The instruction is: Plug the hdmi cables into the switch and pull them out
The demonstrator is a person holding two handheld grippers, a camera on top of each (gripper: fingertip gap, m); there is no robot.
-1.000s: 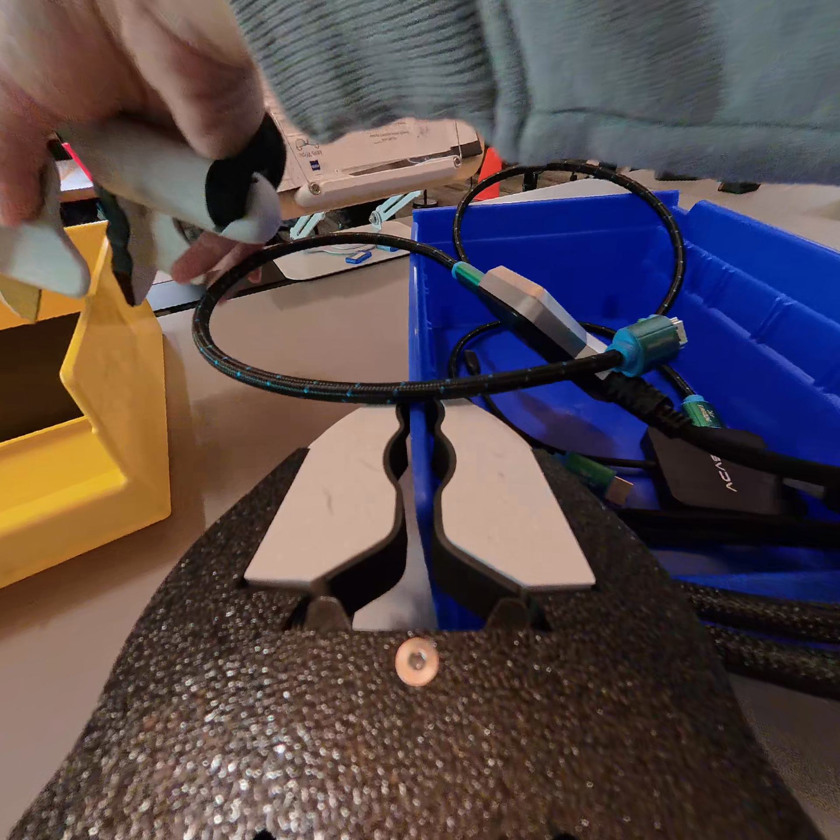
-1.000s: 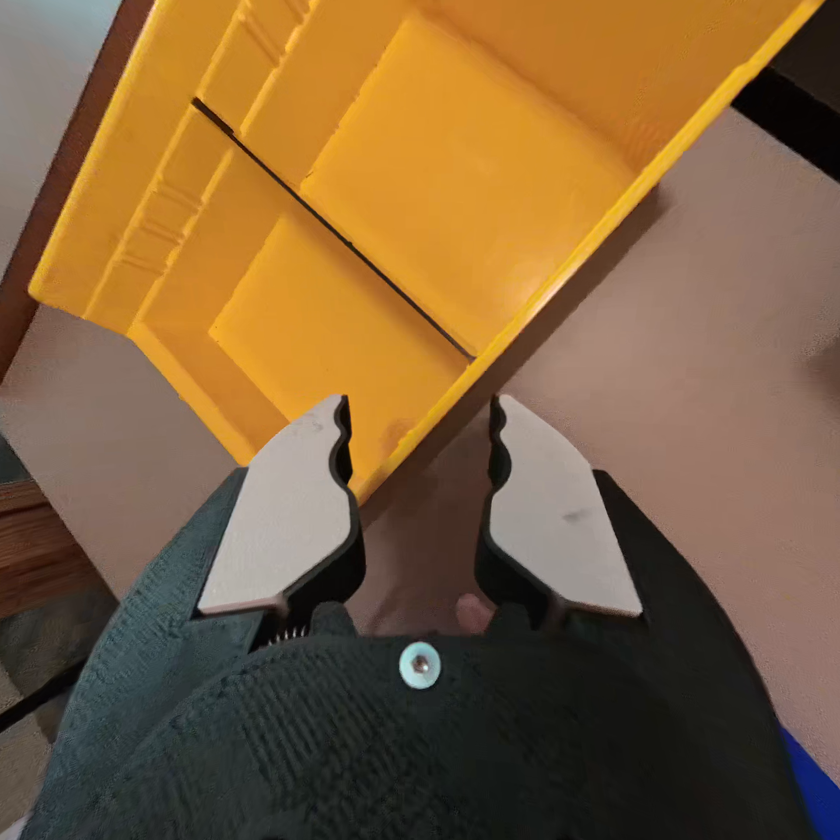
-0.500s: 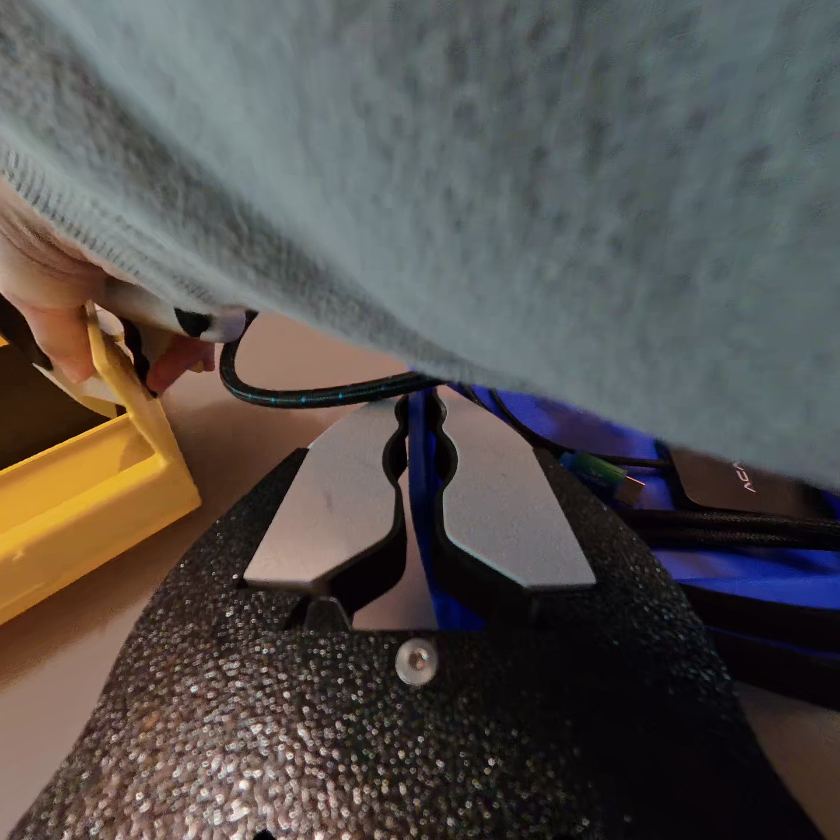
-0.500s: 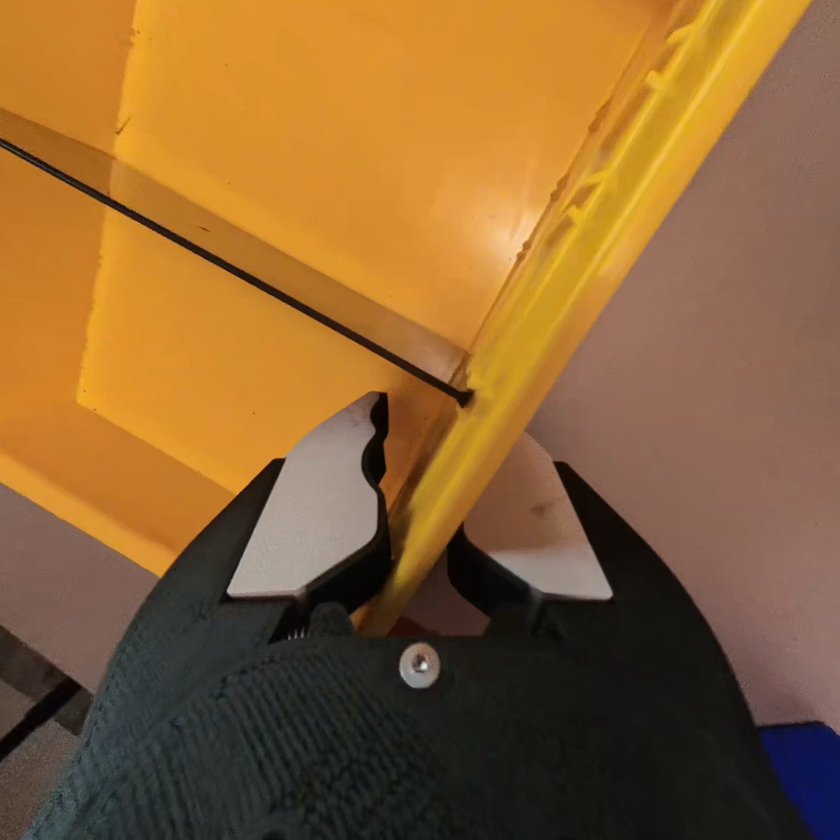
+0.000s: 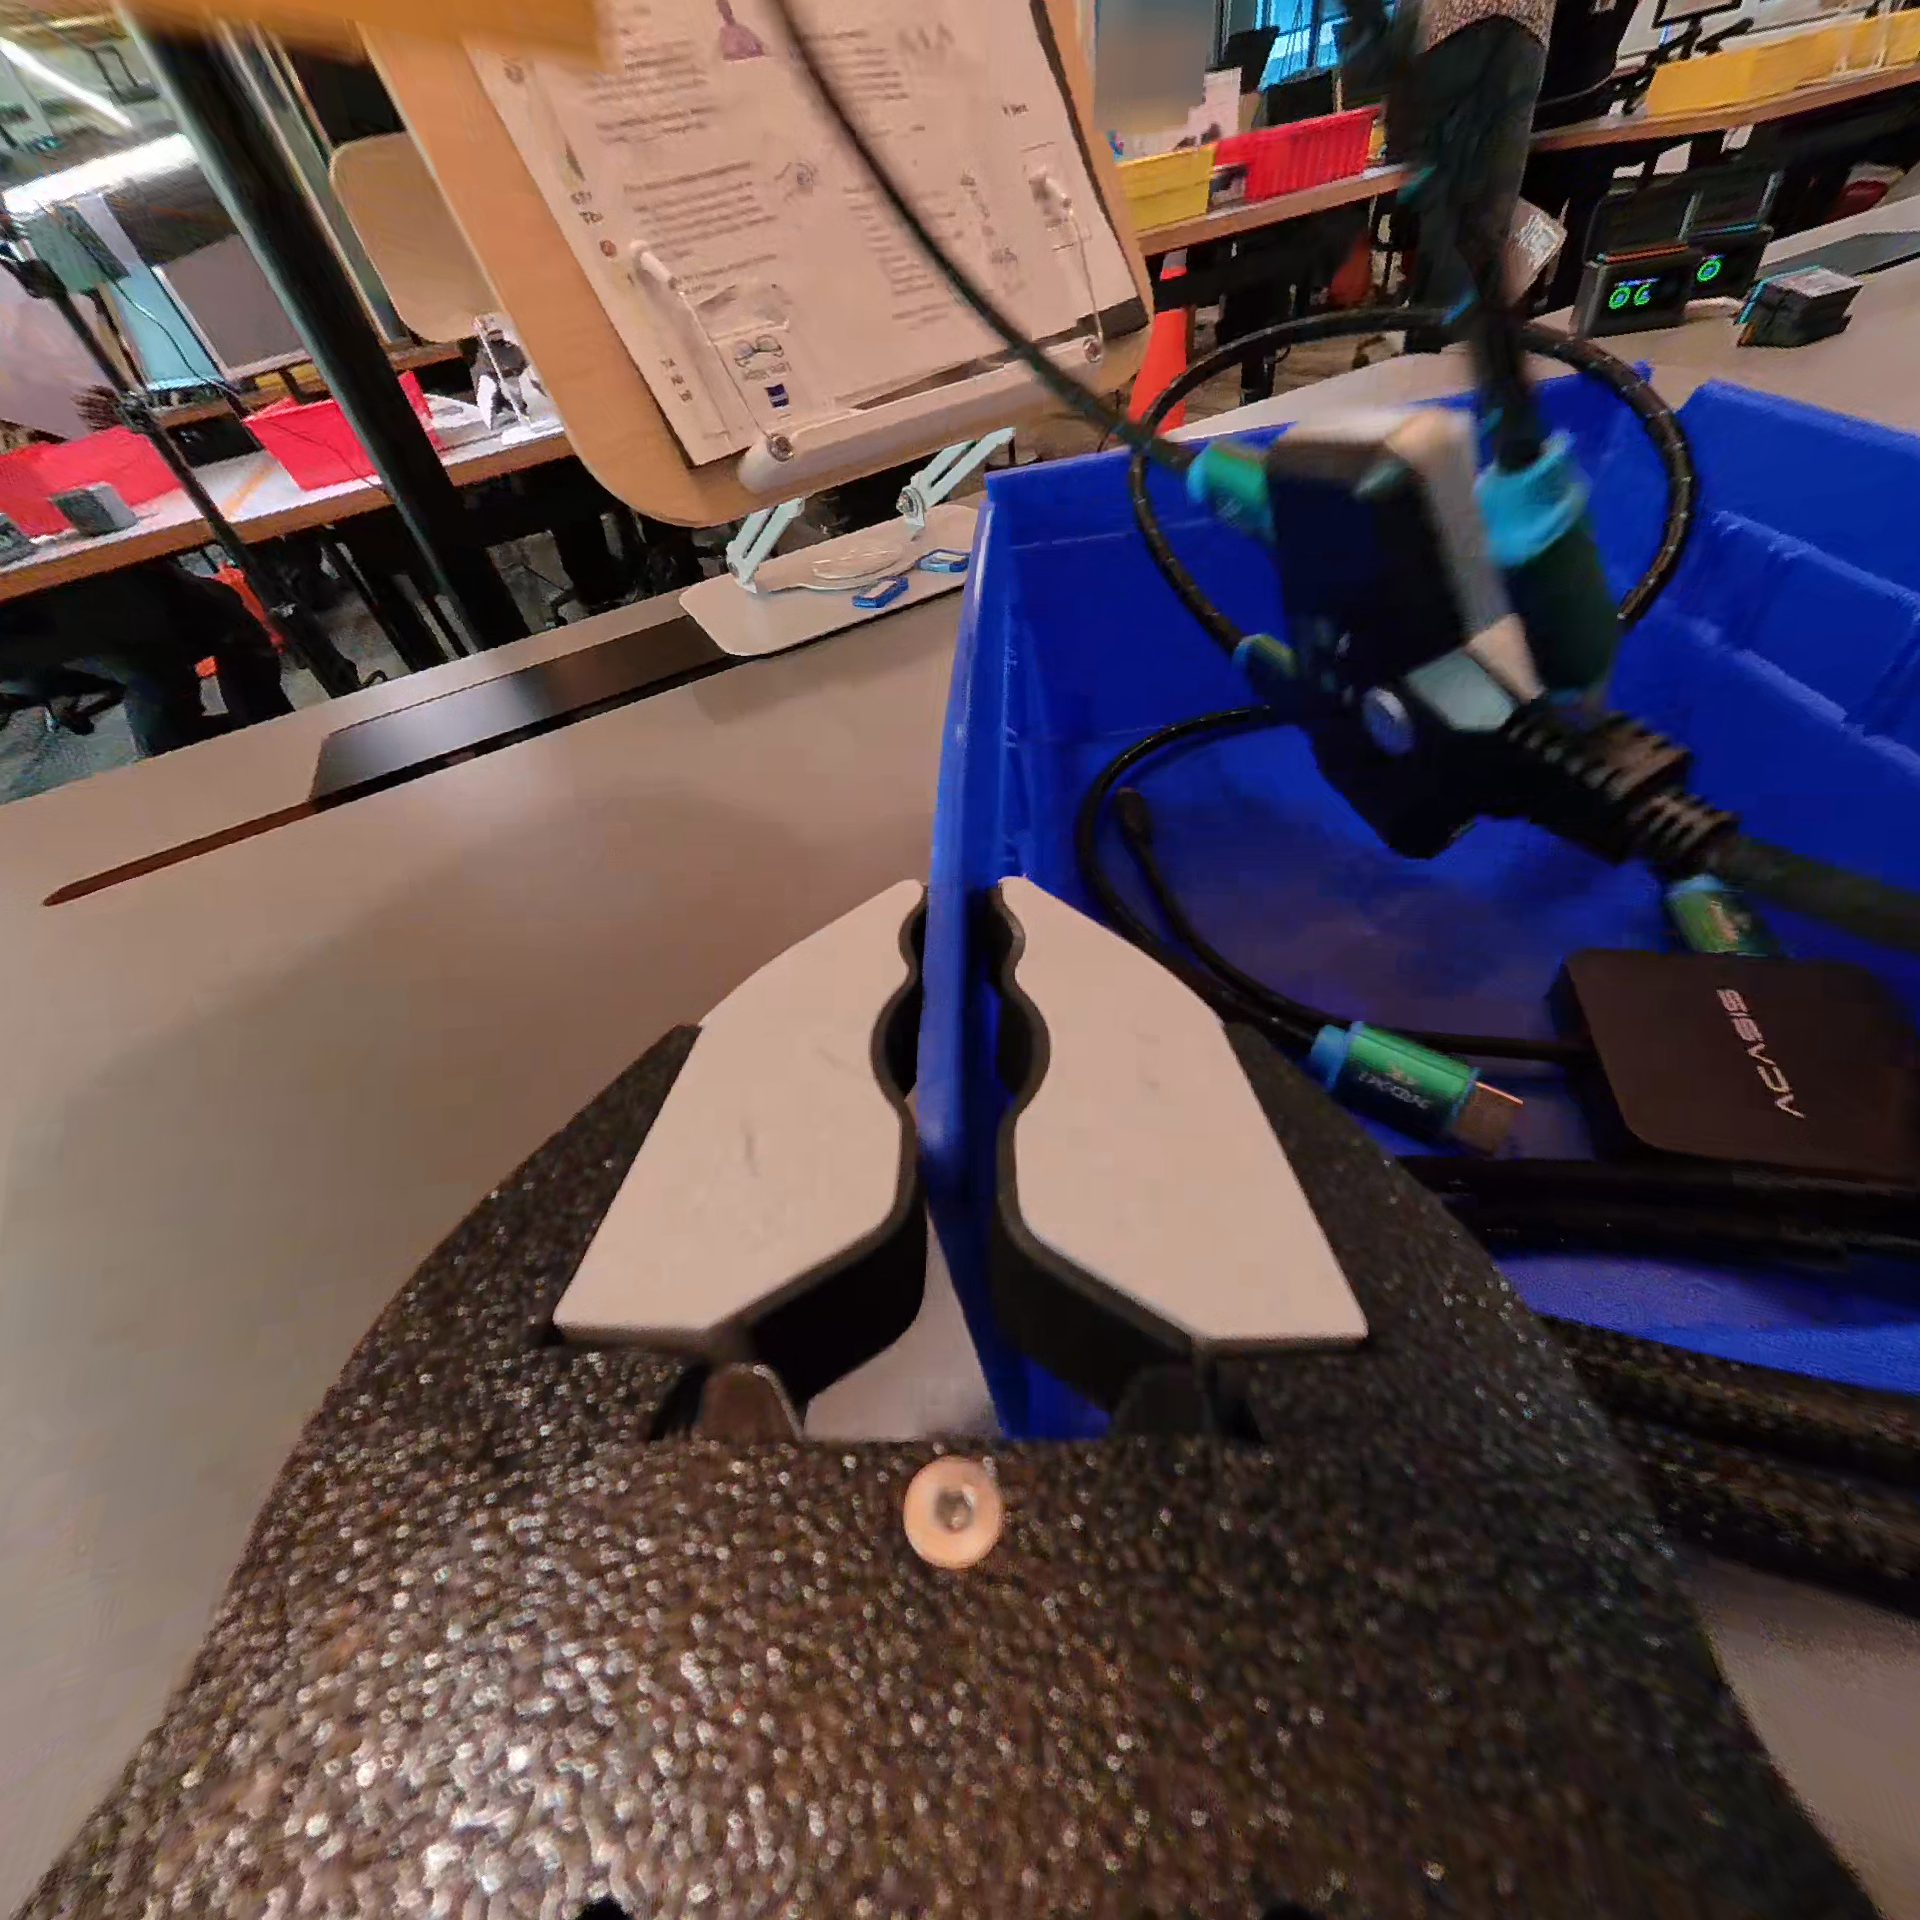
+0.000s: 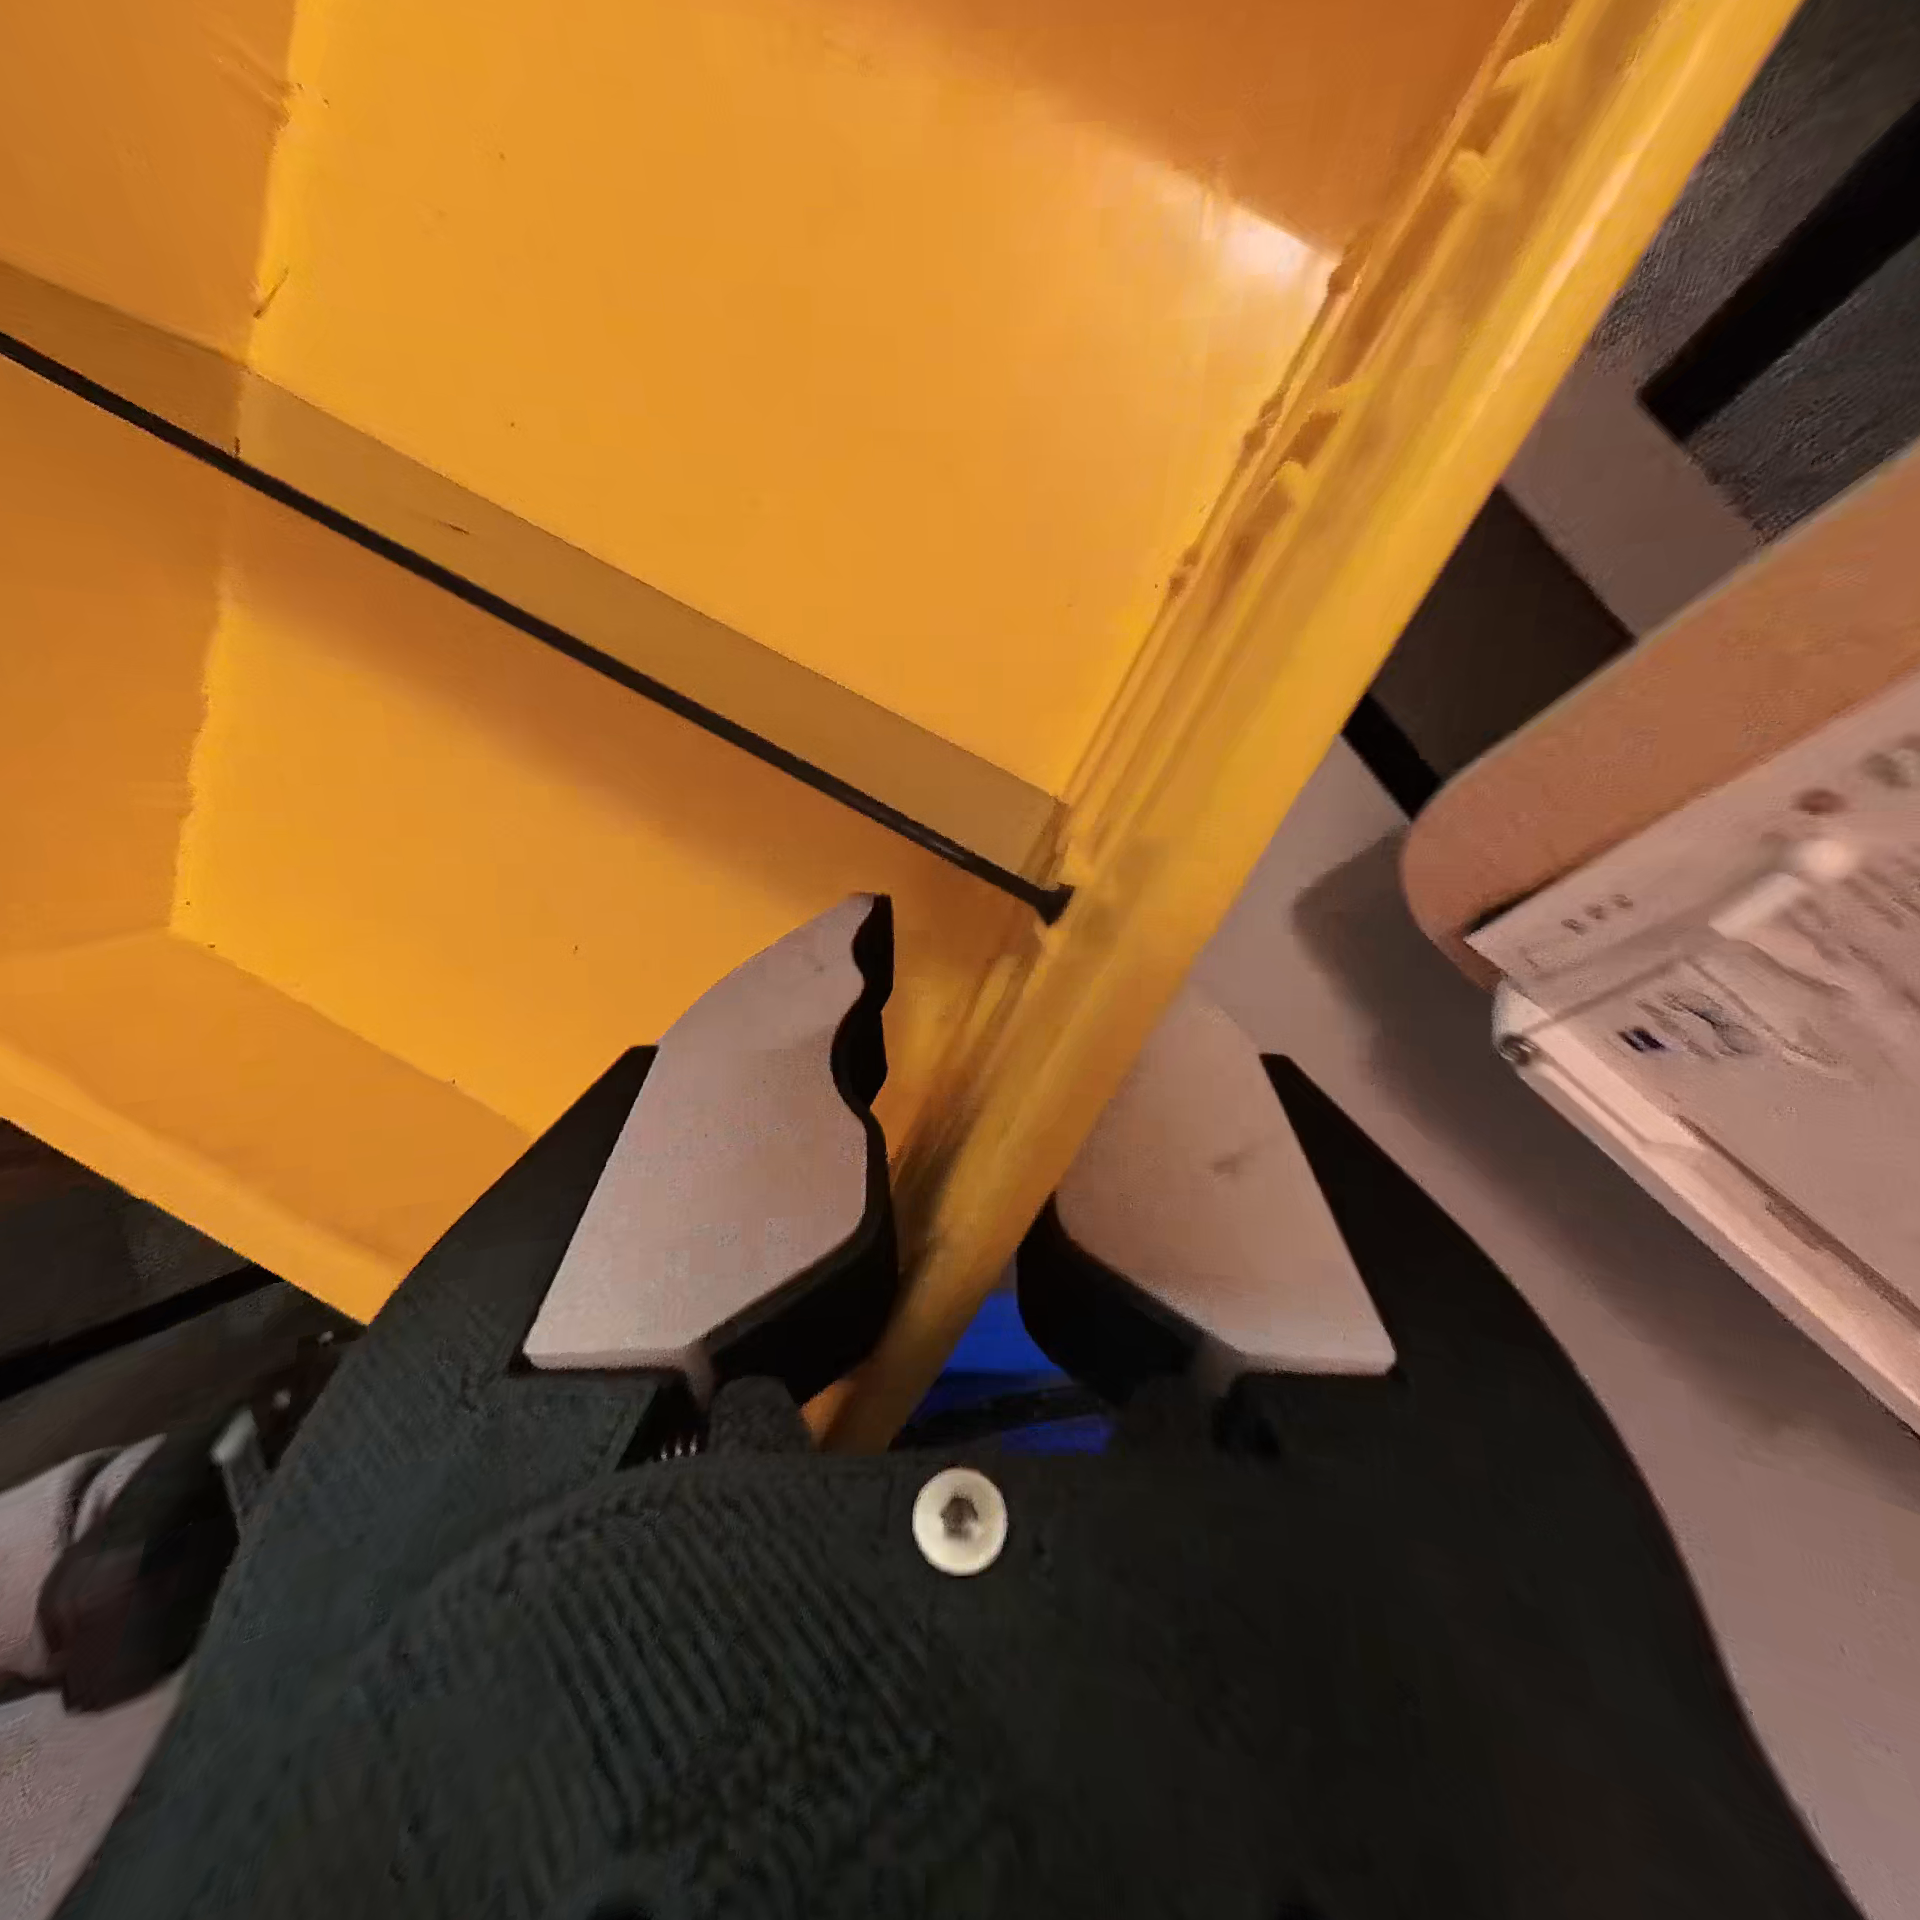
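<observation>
- Left wrist view: the left tongs (image 5: 958,940) were clamped on the near wall of the blue bin (image 5: 1049,665), one pad inside and one outside, on the grey counter (image 5: 436,935).
- The switch (image 5: 1387,582), a small grey-and-black box, sat above the bin's inside, blurred, with teal-collared hdmi cables (image 5: 1548,561) at its ends; whether each plug was fully seated I could not tell. Its long axis ran from upper left down to lower right, the thick black lead leaving toward the lower right.
- A loose green plug (image 5: 1418,1086) lay on the bin floor pointing right, just beside a flat black box (image 5: 1745,1070).
- Right wrist view: the right tongs (image 6: 971,1049) gripped the rim of the yellow bin (image 6: 1205,790), one pad inside and the other outside; its compartments looked bare. A wooden document stand (image 6: 1662,790) stood to the right.
- Judgement: neither tool was on a cable, so this looked like bin handling around the plugging work. The next move calls for letting go of a wall and taking a plug by its collar, in line with the port.
</observation>
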